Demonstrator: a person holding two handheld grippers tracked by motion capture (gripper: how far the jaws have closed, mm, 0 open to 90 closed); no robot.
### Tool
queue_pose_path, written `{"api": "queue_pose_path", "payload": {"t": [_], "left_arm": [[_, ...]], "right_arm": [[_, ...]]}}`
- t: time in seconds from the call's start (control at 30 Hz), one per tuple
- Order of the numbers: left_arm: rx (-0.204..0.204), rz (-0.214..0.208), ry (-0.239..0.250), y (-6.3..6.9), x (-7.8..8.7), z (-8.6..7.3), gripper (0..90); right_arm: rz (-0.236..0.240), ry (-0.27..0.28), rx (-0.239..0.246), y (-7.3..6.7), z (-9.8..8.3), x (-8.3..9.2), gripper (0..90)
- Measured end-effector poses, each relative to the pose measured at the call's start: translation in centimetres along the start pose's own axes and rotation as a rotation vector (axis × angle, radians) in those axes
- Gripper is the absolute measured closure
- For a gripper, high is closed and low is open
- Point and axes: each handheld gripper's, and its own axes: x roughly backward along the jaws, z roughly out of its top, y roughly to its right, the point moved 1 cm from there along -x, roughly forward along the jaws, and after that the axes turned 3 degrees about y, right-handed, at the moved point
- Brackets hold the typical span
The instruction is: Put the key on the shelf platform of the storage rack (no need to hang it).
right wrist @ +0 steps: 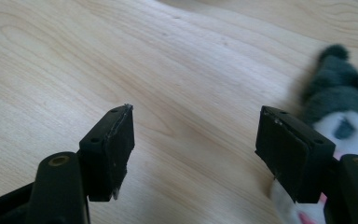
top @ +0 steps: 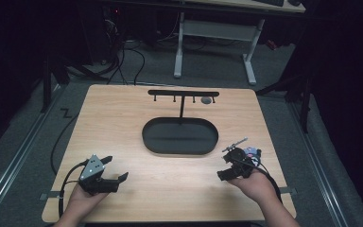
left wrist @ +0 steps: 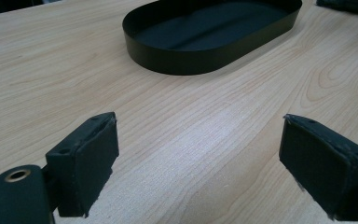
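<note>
Tongs [right wrist: 193,149] gape over pale wood table [right wrist: 121,56], room dark.

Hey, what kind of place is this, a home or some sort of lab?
Probably a lab or workshop set up for recording: a bare wooden table on grey carpet, a desk frame behind it, loose cables on the floor, dark surroundings.
</note>
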Motion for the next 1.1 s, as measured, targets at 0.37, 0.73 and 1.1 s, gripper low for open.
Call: {"api": "queue_pose_path", "payload": {"t": [0.37,0.73,1.1], "left_arm": [[-0.001,-0.002,-0.001,0.0,0.0,0.0,12.6],[-0.003,-0.002,-0.002,0.0,0.0,0.0,12.6],[-0.003,-0.004,-0.003,0.1,-0.1,0.0,12.6]], "right_arm": [[-0.055,0.024,-0.073,3.1,-1.0,1.5,28.5],[-0.082,0.030,-0.123,4.9,-2.0,2.7,28.5],[-0.098,0.026,-0.177,6.2,-3.2,2.4,27.1]]}}
